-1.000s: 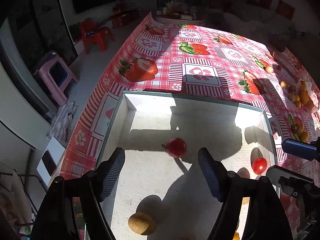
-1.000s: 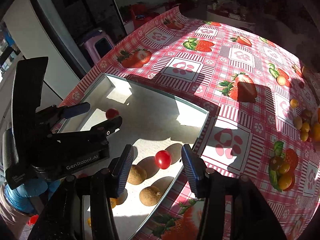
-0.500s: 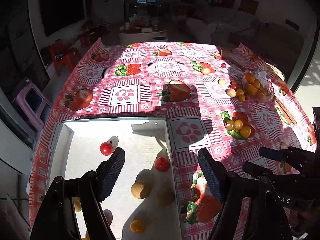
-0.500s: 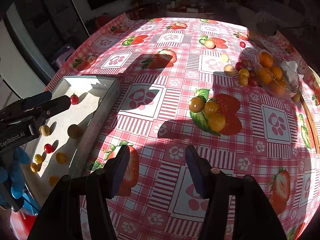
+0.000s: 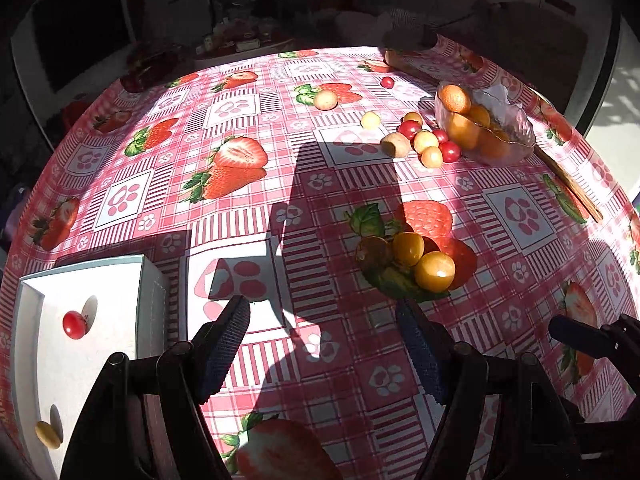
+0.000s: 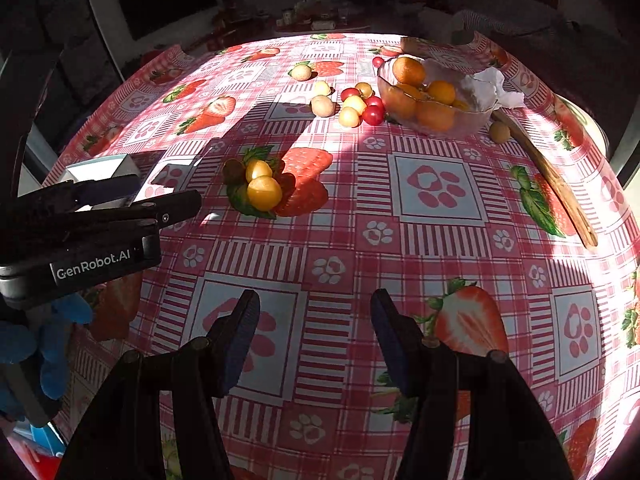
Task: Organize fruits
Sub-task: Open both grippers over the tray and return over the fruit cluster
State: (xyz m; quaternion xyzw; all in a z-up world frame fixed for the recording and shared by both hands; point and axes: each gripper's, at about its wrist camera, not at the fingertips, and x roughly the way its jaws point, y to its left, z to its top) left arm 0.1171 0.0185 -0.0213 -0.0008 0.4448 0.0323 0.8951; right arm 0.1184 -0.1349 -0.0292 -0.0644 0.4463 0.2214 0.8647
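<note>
Resting on a printed strawberry in the middle of the tablecloth (image 5: 248, 216), a small cluster of fruits (image 5: 408, 256) holds two yellow-orange round ones and a darker brown one touching each other; the right wrist view shows the same cluster (image 6: 256, 184) ahead and to the left of its fingers. Farther back, a looser group of red cherry tomatoes and pale yellow fruits (image 5: 424, 142) lies just beside a clear glass bowl (image 5: 516, 136) filled with oranges (image 5: 464, 128). A few single pale fruits sit apart beyond that group, and one lies by a wooden stick (image 6: 552, 184) to the right of the bowl.

At the left edge stands a white tray (image 5: 148, 280); inside it are a red cherry tomato (image 5: 74, 324) and, near the bottom edge, a yellowish fruit (image 5: 48, 434).

The left gripper (image 5: 324, 344) hangs over bare cloth between tray and cluster, jaws spread, nothing between them. The right gripper (image 6: 316, 336) also stands released above a paw-print square, having just widened slightly, and grasps nothing. A blue-gloved hand (image 6: 40, 344) holds the left gripper in the right wrist view.
</note>
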